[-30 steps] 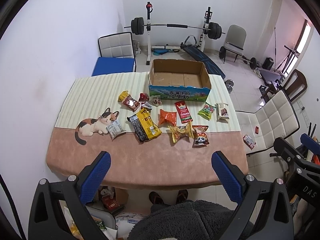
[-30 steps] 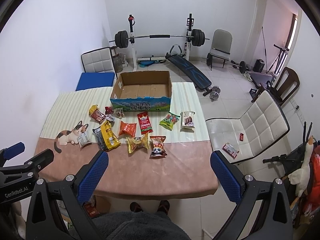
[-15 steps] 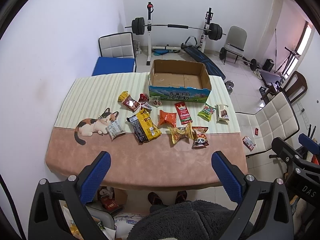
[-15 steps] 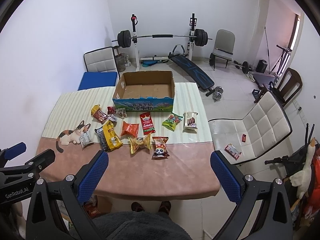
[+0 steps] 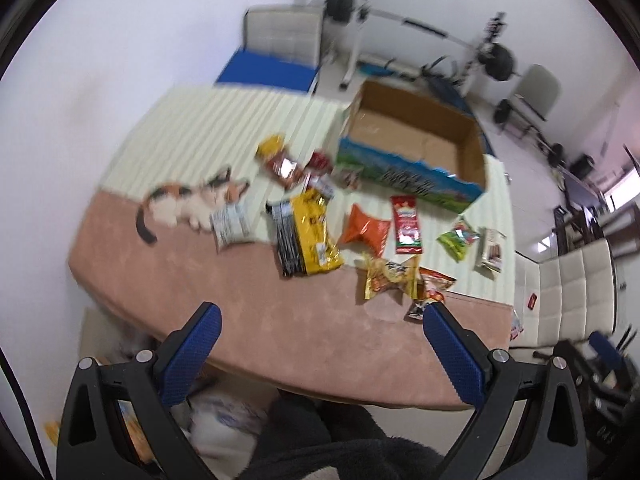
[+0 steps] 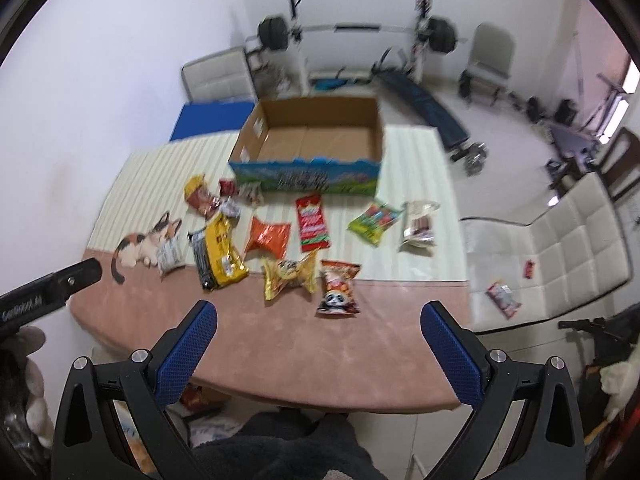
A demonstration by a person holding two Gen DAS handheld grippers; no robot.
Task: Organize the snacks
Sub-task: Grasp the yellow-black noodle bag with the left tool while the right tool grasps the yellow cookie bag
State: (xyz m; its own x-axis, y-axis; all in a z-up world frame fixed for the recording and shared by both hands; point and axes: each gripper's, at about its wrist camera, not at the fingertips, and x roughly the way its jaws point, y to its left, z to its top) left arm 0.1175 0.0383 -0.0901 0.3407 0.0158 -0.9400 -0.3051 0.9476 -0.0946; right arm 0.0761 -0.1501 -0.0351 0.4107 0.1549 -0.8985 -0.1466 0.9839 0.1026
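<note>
Several snack packets lie scattered on the table (image 6: 280, 336) in front of an empty cardboard box (image 6: 312, 144) (image 5: 408, 140). Among them are a yellow and black bag (image 6: 220, 252) (image 5: 308, 236), an orange packet (image 6: 268, 236) (image 5: 366, 232), a red packet (image 6: 312, 224), a green packet (image 6: 374, 220), a gold packet (image 6: 290, 276) and a panda packet (image 6: 338, 288). My left gripper (image 5: 320, 340) hangs open above the table's near edge, nothing between its fingers. My right gripper (image 6: 318, 344) is open too, also over the near edge. Both views are blurred.
A cat picture (image 6: 144, 240) marks the tablecloth at the left. A white chair (image 6: 560, 248) with small packets on its seat stands right of the table. A weight bench and barbell rack (image 6: 360, 32) fill the back of the room. A dark sleeve shows below both grippers.
Both grippers have moved forward and down toward the table, so the snacks and box look larger. The left view has tilted clockwise. Both stay open.
</note>
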